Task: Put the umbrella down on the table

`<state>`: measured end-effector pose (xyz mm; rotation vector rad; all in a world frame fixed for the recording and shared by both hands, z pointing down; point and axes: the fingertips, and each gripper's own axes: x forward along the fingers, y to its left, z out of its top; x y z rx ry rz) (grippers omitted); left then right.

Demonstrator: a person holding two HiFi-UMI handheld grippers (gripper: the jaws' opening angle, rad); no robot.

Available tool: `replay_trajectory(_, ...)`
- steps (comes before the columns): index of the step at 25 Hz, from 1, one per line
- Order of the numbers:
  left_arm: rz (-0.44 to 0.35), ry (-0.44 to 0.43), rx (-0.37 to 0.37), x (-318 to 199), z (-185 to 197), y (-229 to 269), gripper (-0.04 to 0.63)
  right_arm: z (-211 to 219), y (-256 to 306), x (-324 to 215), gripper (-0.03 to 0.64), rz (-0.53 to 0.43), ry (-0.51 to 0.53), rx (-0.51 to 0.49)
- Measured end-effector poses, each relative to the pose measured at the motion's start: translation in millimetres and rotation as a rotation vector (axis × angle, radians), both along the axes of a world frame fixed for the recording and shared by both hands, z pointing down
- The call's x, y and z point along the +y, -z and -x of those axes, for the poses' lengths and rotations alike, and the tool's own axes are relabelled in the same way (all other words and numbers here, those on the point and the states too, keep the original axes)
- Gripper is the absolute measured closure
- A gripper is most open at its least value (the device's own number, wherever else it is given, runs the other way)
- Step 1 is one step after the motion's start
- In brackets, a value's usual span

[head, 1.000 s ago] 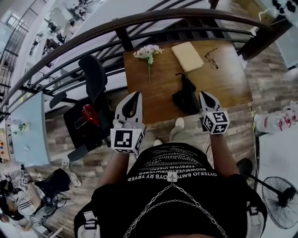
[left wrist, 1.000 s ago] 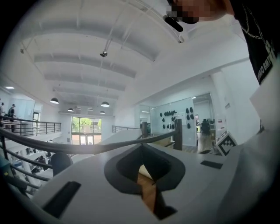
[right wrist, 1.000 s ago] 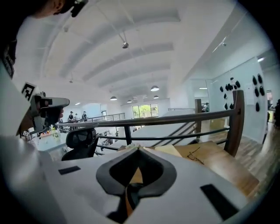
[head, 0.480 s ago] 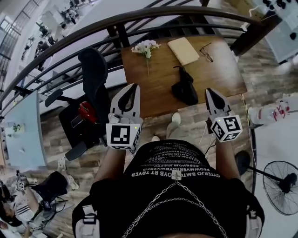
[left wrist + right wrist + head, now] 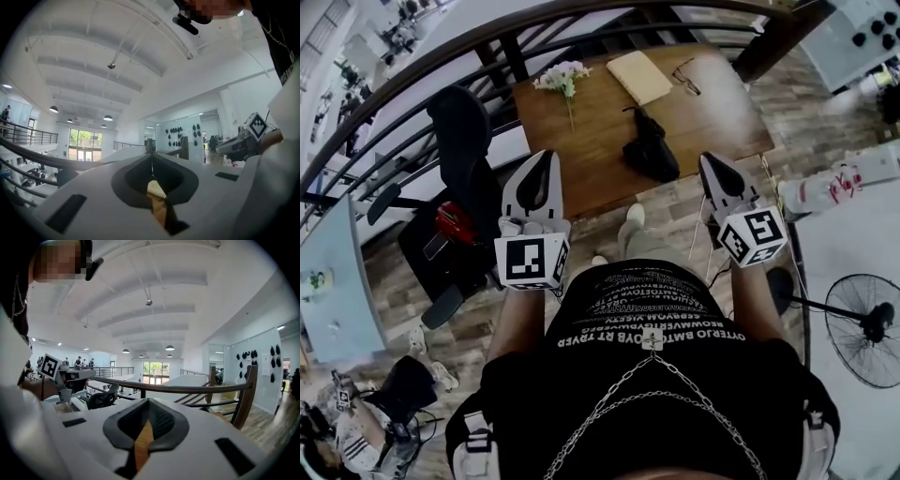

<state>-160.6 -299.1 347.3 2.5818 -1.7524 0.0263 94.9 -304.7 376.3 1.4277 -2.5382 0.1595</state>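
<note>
Fingers (image 5: 724, 187) together; the black, folded umbrella (image 5: 652, 155) lies on the table (image 5: 712, 112).

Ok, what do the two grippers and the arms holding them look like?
Both the left gripper and right gripper are white tapering shells with black inner lining, each carrying a white cube printed with black square markers. The person wears a black shirt with white lettering.

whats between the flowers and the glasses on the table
A tan notebook lies between the flowers and the glasses on the wooden table; the head view shows it.
</note>
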Motion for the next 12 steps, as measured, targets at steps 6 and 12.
replay_trajectory(6,0.022,-0.026,0.011,-3,-5,-12,0.566,10,-7,-2,0.601,0.017,0.007,0.021)
replay_trajectory(12,0.026,-0.038,0.008,-10,-12,-20,0.566,17,-16,-5,0.601,0.030,0.025,0.027)
